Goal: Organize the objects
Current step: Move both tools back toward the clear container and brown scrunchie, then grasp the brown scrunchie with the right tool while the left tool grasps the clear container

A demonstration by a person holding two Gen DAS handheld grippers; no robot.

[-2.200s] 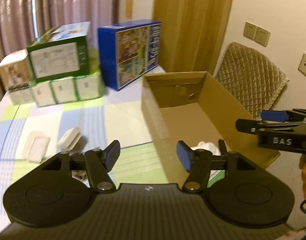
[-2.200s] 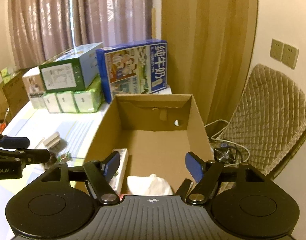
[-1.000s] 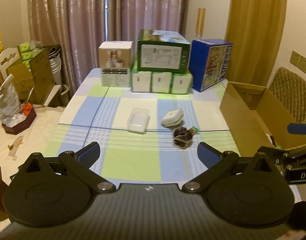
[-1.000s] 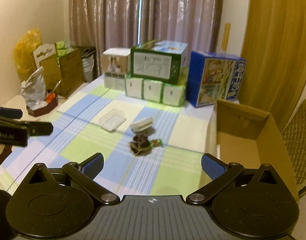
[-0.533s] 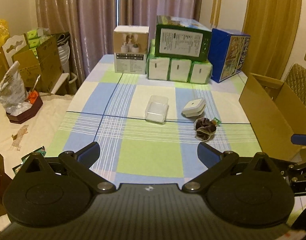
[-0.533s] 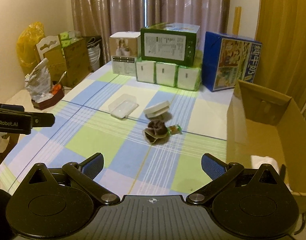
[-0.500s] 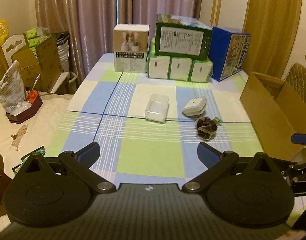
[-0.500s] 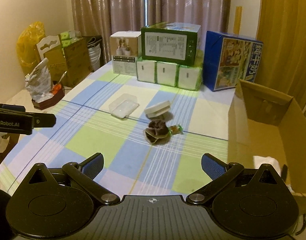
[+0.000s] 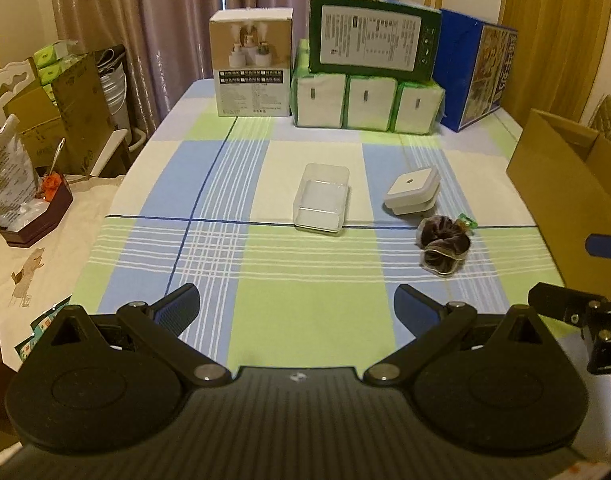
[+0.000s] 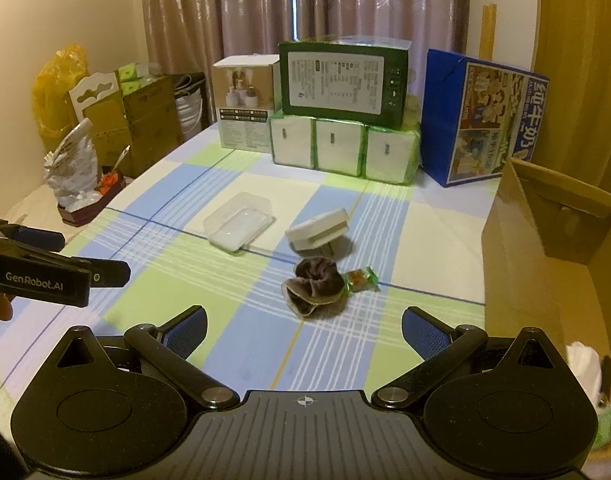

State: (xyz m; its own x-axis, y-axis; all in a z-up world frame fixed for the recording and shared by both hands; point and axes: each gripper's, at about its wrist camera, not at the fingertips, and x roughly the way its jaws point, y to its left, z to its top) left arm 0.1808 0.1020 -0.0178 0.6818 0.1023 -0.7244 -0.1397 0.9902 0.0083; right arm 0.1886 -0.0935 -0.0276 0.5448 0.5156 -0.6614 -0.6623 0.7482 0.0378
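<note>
The nearest thing left for me to tidy is the dark brown crumpled fabric scrunchie (image 10: pixel 315 290), sitting just below the middle of the right wrist frame on the checked green, blue and white tablecloth (image 10: pixel 233 308). A small green and orange snack wrapper (image 10: pixel 361 279) lies touching its right side. If I close on the scrunchie carelessly I judge the wrapper may be dragged or flicked away, and the soft cloth may slip out of a shallow pinch.

Up and left of it sits a white square plastic lidded box (image 10: pixel 317 230), tilted on one edge, and further left a clear rectangular plastic tray (image 10: pixel 238 226). I think the light, slick tray could skid off when nudged.

The open brown cardboard carton (image 10: pixel 545 248) fills the right edge of the frame; its tall near wall could catch whatever I carry over it.

My right gripper (image 10: pixel 304 330) is spread wide and empty, and so is my left gripper (image 9: pixel 295 308). They hover close together, so I judge their paths could cross over the scrunchie.
</note>
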